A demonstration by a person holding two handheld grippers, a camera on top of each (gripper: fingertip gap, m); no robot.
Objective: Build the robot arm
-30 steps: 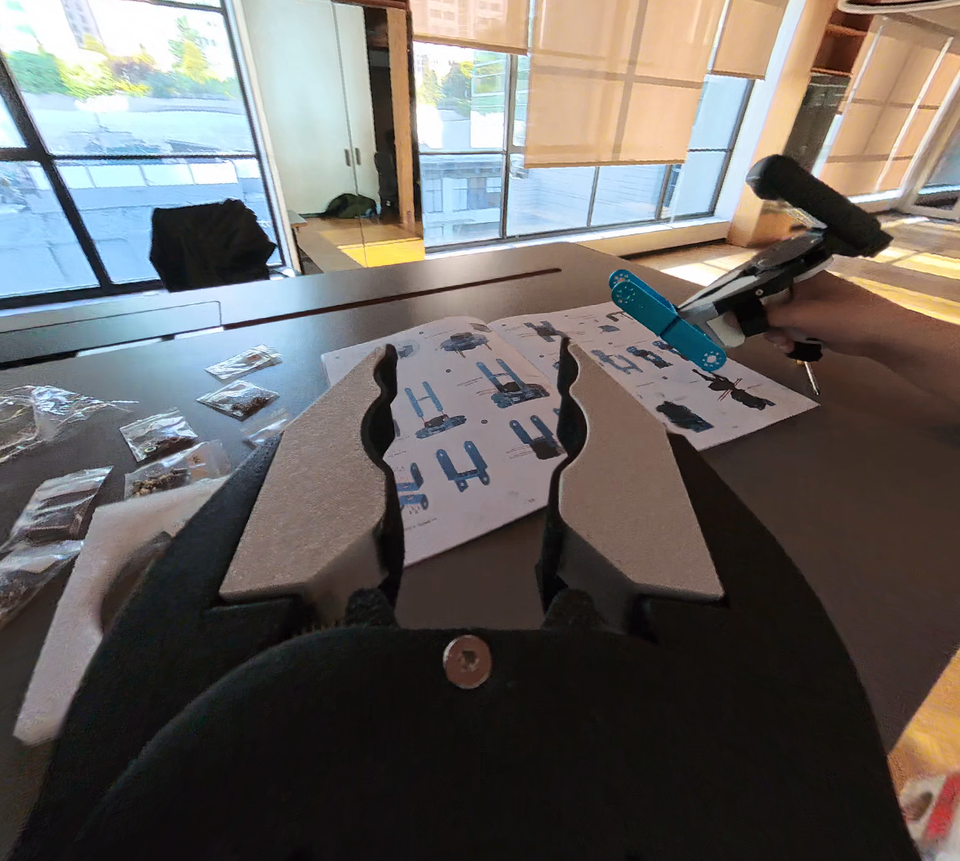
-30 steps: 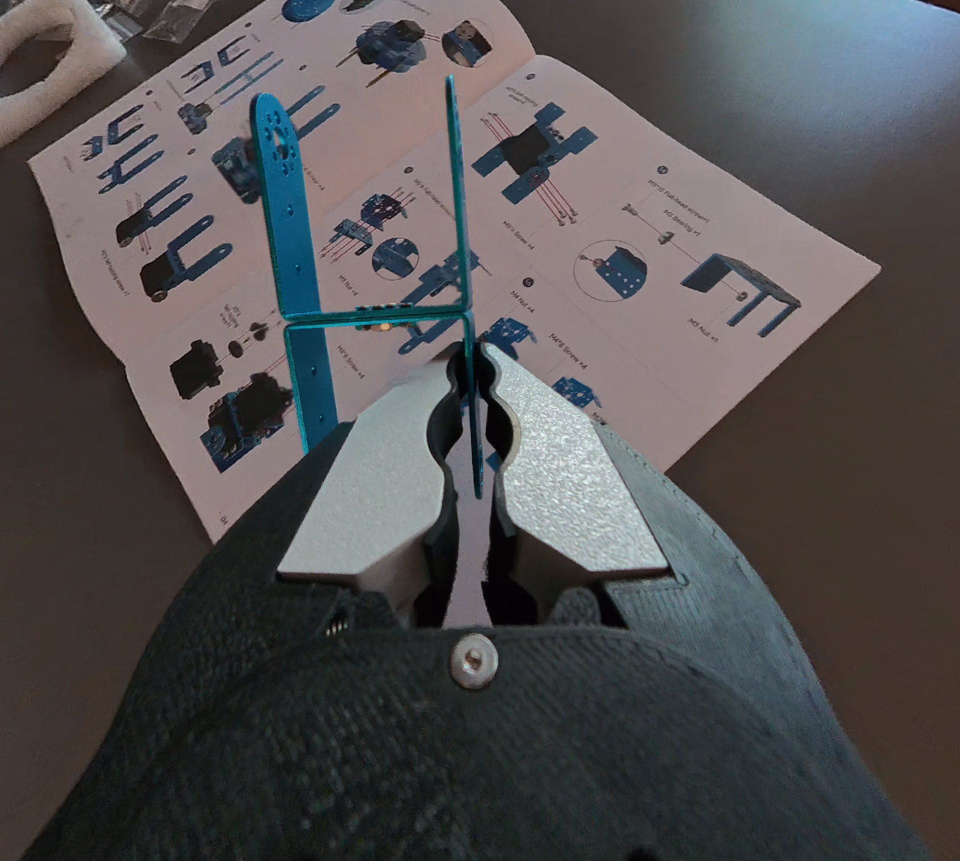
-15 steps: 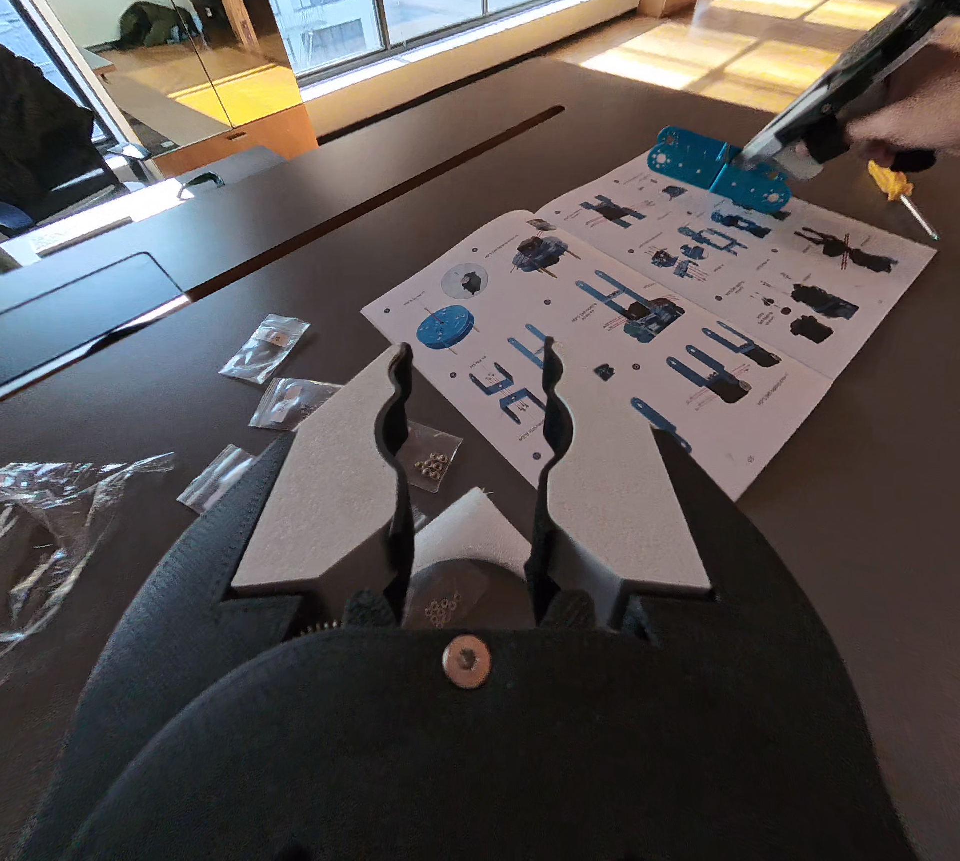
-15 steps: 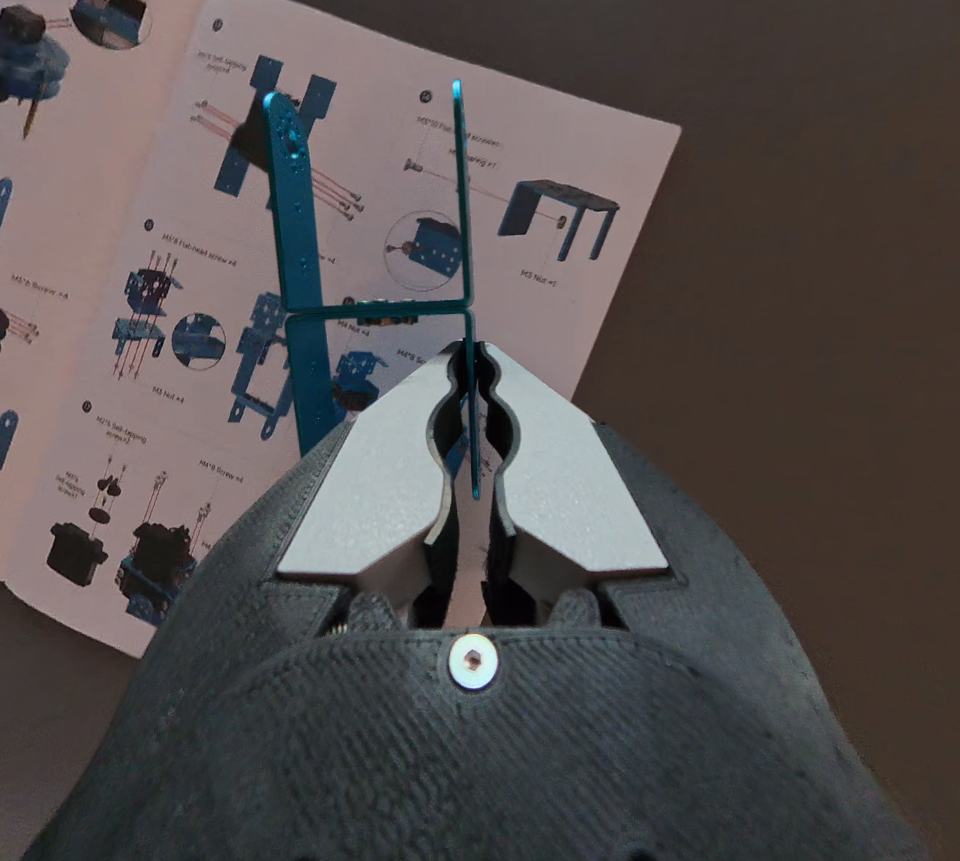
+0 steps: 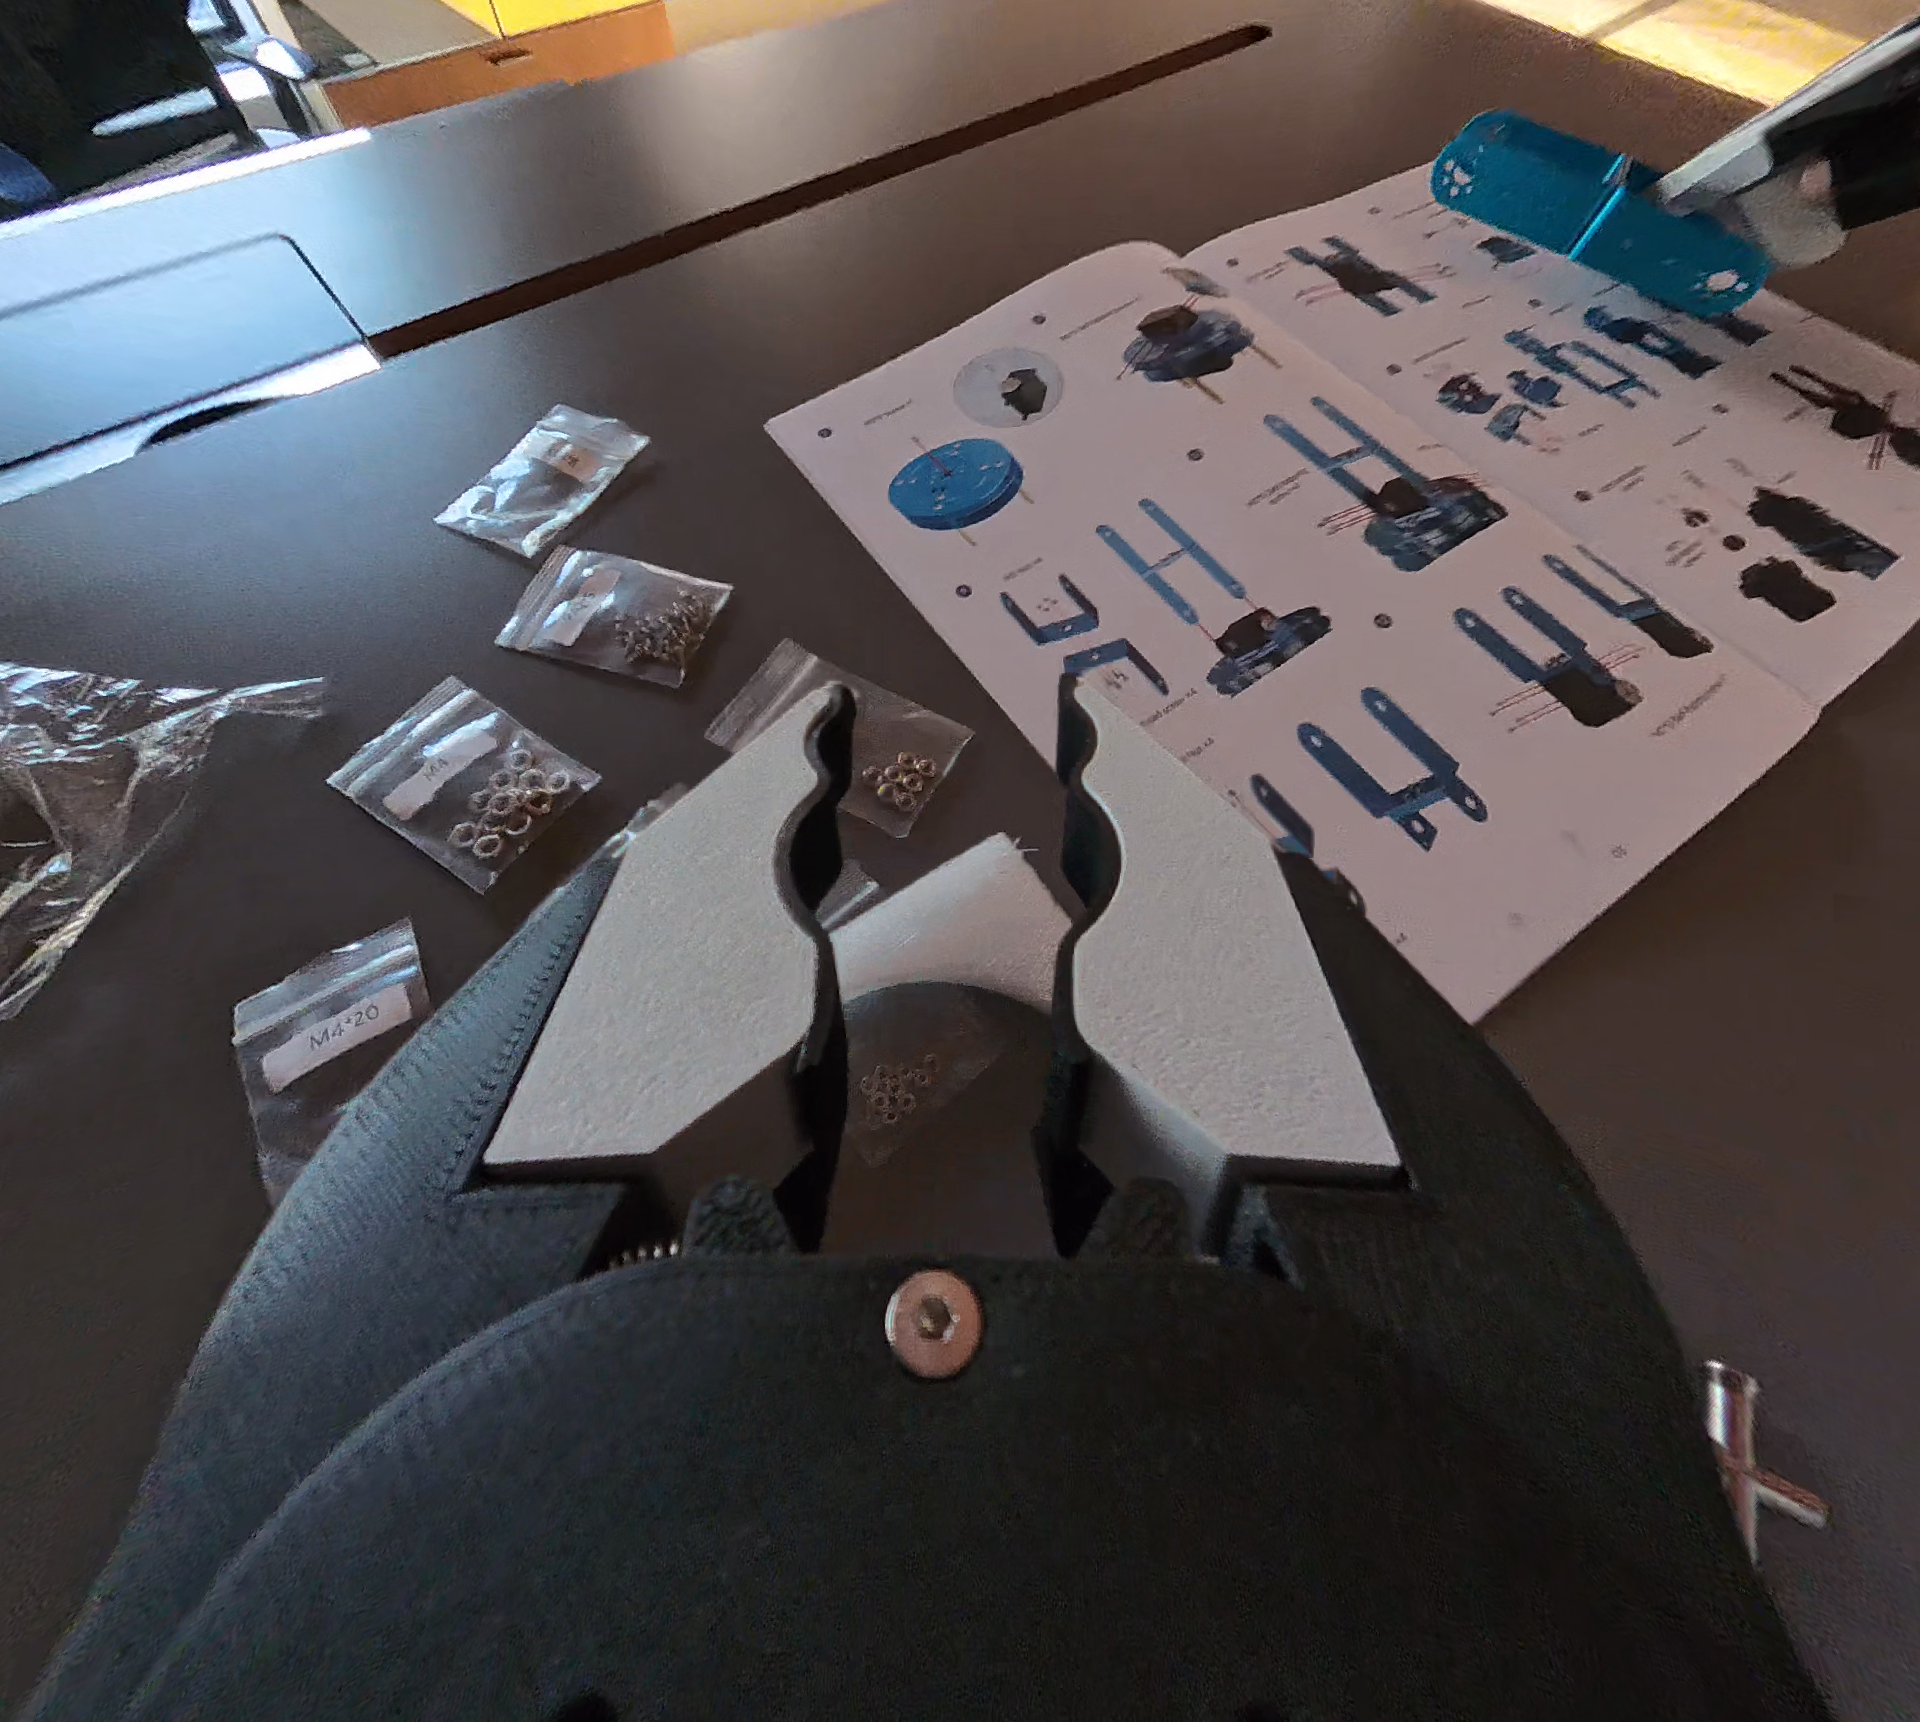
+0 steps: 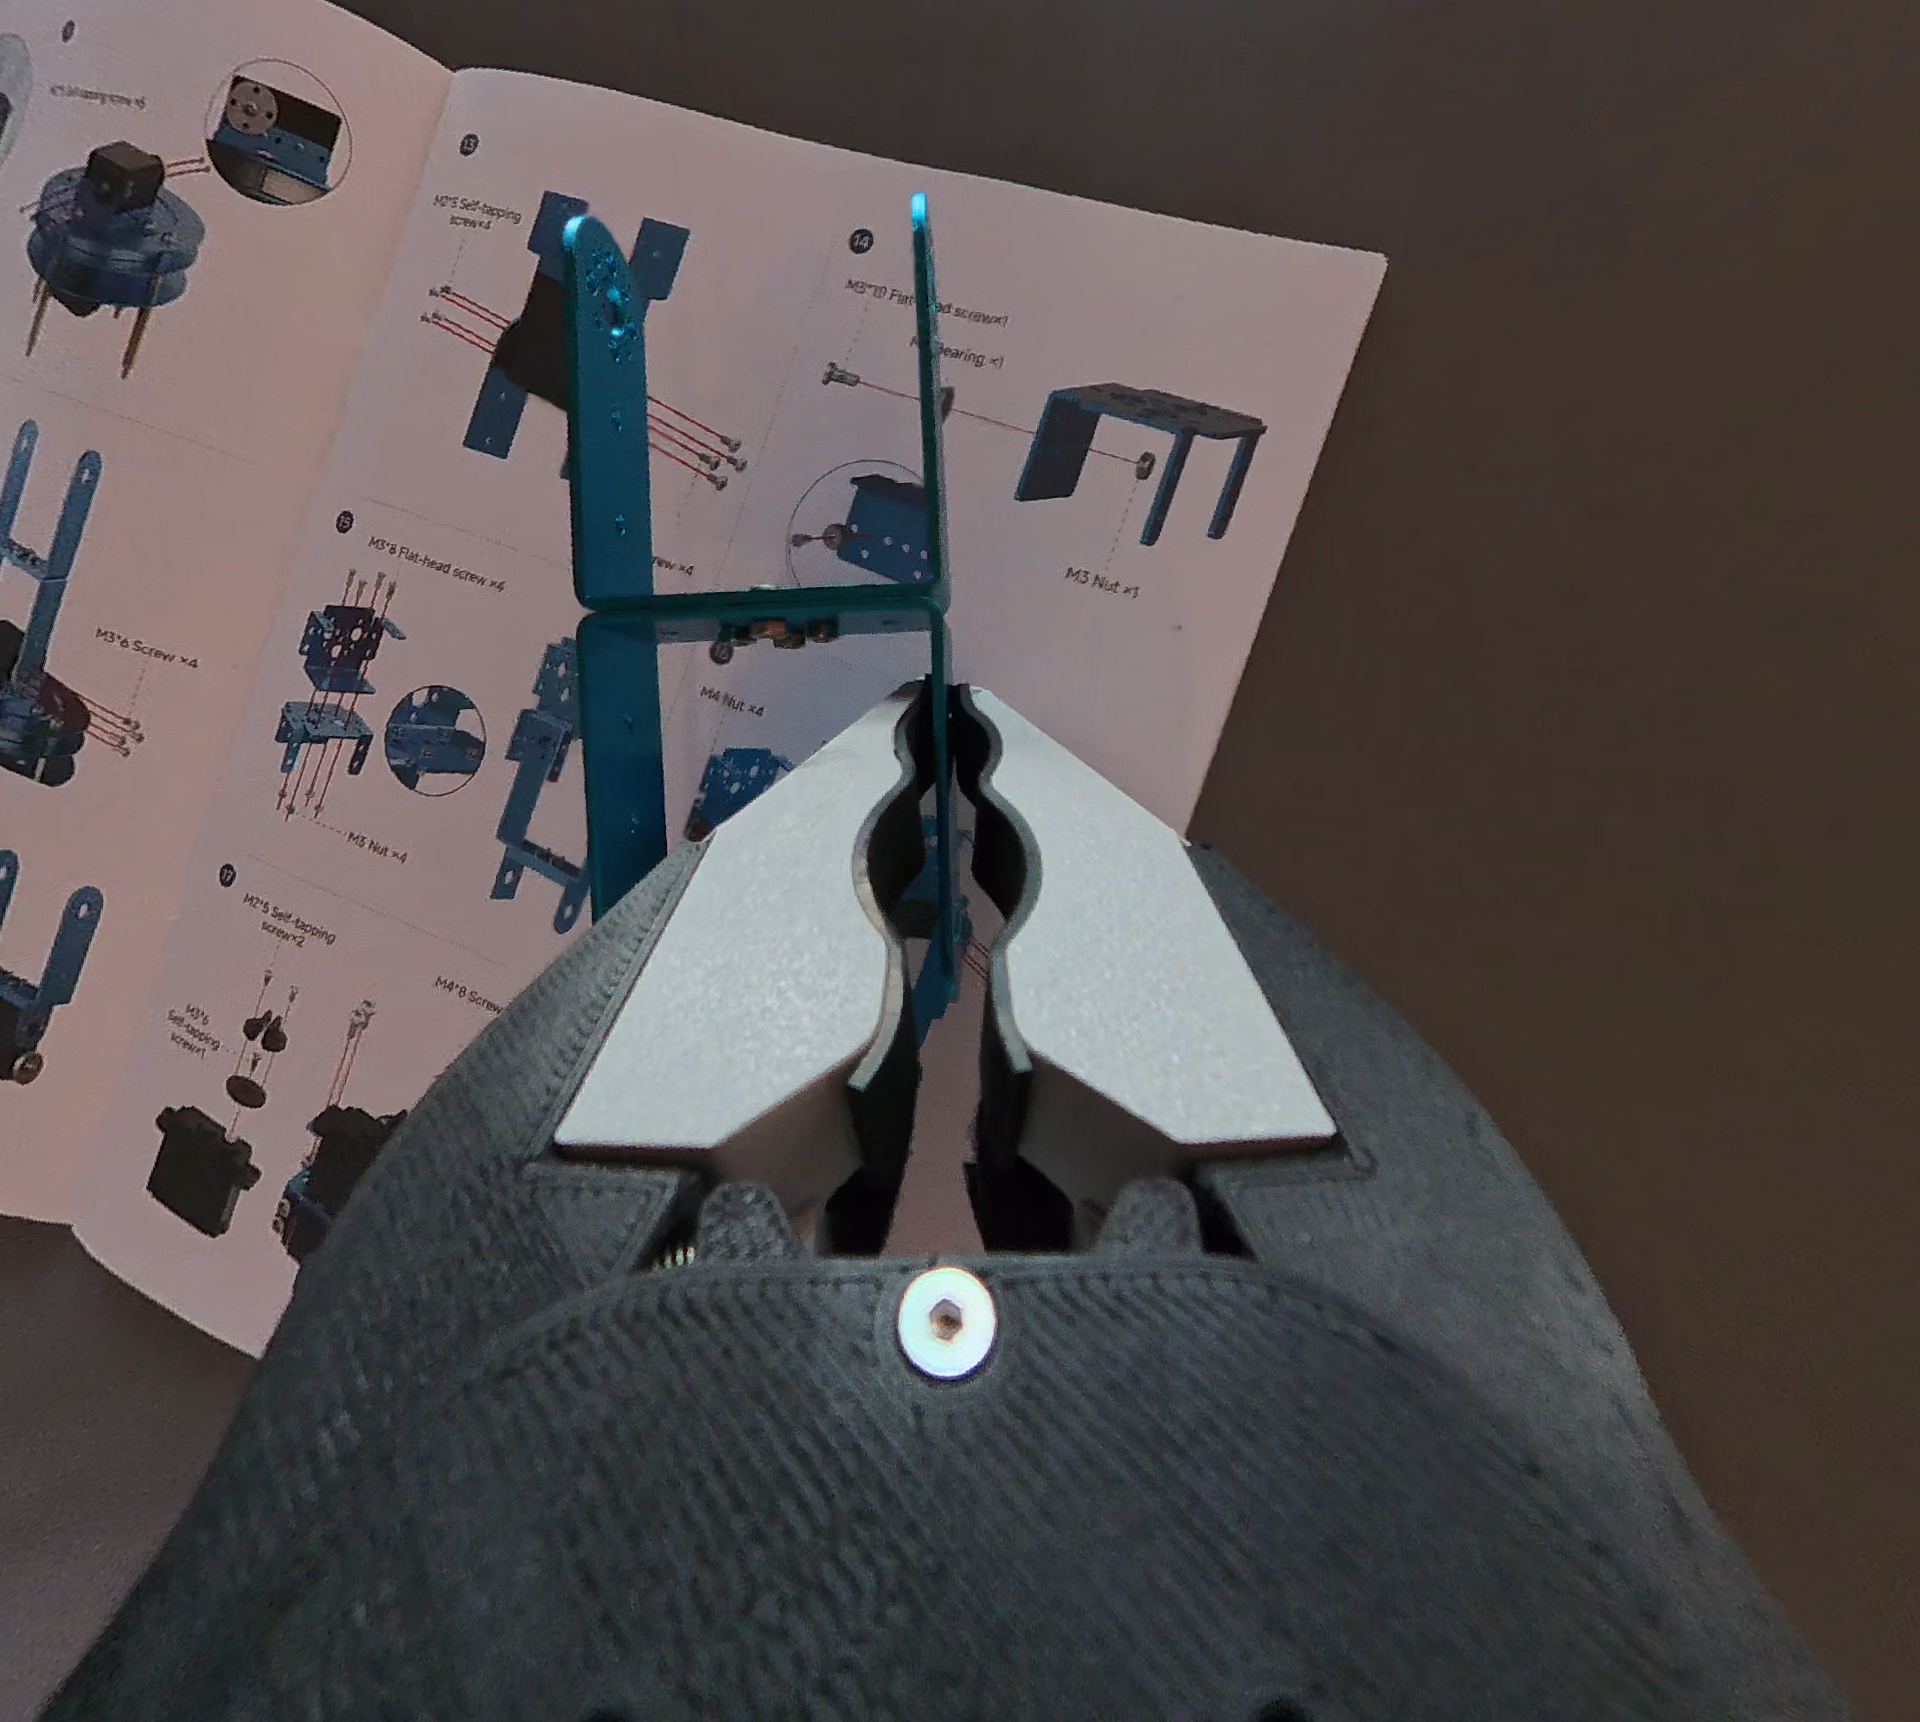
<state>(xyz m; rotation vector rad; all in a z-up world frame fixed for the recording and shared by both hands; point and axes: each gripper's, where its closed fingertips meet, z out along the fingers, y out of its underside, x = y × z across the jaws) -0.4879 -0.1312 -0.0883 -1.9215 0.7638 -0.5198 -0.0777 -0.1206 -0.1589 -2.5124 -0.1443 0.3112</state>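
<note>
My left gripper point(image 5: 951, 711) is open and empty, low over small clear bags of nuts and screws point(image 5: 464, 784) and a white foam piece point(image 5: 961, 919) on the dark table point(image 5: 623, 238). One small bag point(image 5: 896, 763) lies just beyond its fingertips. My right gripper point(image 6: 940, 690) is shut on a blue H-shaped metal bracket point(image 6: 613, 446), gripping one of its side plates edge-on, above the open instruction booklet point(image 6: 1195, 301). The bracket point(image 5: 1590, 223) and the right gripper point(image 5: 1808, 166) also show at the far right of the left wrist view.
The booklet point(image 5: 1351, 550) lies open right of the bags. Crumpled clear plastic point(image 5: 94, 758) lies at the far left. A small metal tool point(image 5: 1745, 1464) lies at the near right. A long slot point(image 5: 831, 166) runs across the table's back. Windows and a wooden floor lie beyond.
My left gripper has swung left and tilted down, from over the booklet to over the bags and foam. My right gripper, still holding the bracket, has moved right across the booklet, then back a little.
</note>
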